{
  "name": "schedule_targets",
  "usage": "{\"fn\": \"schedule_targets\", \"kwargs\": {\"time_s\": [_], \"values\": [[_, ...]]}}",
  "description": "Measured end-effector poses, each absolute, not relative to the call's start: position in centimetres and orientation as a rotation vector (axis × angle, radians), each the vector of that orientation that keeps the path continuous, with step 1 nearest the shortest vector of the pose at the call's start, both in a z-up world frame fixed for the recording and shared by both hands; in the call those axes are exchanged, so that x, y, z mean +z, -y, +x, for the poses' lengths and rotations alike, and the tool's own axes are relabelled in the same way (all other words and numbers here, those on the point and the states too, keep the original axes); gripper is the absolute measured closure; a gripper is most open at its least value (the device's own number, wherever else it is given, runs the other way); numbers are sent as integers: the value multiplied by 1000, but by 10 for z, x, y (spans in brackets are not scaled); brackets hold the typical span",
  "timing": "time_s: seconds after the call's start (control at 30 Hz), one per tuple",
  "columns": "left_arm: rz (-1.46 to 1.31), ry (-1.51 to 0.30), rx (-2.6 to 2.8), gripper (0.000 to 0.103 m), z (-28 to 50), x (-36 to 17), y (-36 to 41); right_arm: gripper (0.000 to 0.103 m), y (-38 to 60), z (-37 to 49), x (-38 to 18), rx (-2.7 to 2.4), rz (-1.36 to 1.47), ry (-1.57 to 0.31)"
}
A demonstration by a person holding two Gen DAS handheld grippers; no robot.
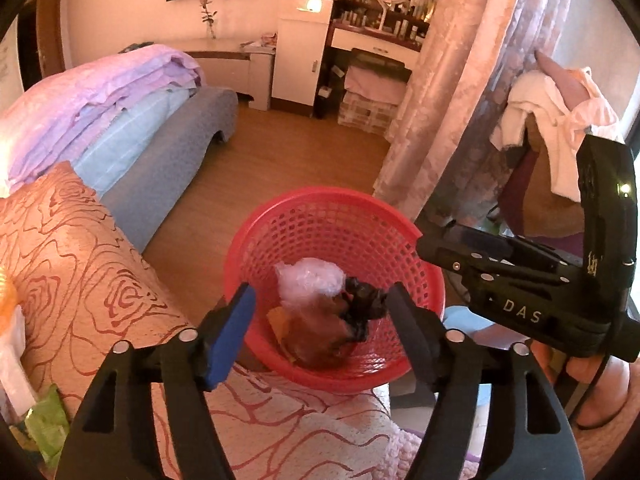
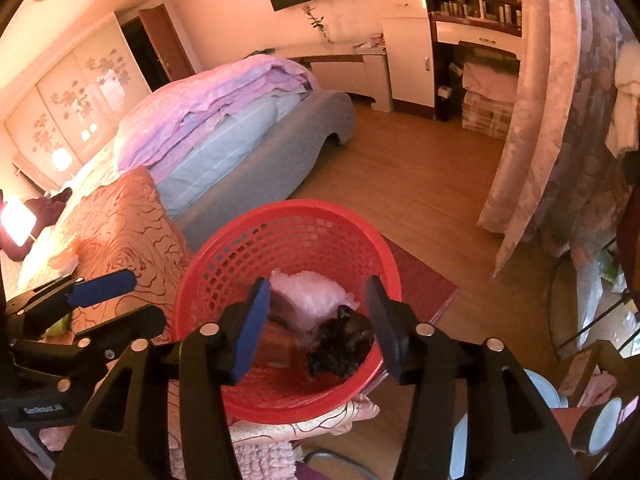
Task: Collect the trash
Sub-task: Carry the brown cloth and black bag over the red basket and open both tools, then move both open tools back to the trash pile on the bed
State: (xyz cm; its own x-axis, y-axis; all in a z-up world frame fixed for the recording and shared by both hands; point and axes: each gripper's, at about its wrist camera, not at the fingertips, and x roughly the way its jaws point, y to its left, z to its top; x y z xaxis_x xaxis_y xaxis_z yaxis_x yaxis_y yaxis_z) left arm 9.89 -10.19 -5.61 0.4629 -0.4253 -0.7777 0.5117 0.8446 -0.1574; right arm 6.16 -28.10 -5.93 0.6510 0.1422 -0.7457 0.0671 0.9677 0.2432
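Trash (image 1: 316, 308) lies in red basket (image 1: 320, 208). Left gripper (image 1: 320, 320) and right gripper (image 2: 316, 320) above it, jaws apart, nothing held

One red basket (image 1: 332, 216) – two crumpled bags (image 1: 310, 280) inside
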Motion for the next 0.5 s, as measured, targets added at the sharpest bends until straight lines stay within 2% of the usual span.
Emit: {"fn": "schedule_targets", "kwargs": {"time_s": [0.5], "values": [[87, -815, -471, 27, 73, -25, 68, 43, 271, 49, -38, 39, 223, -784]]}}
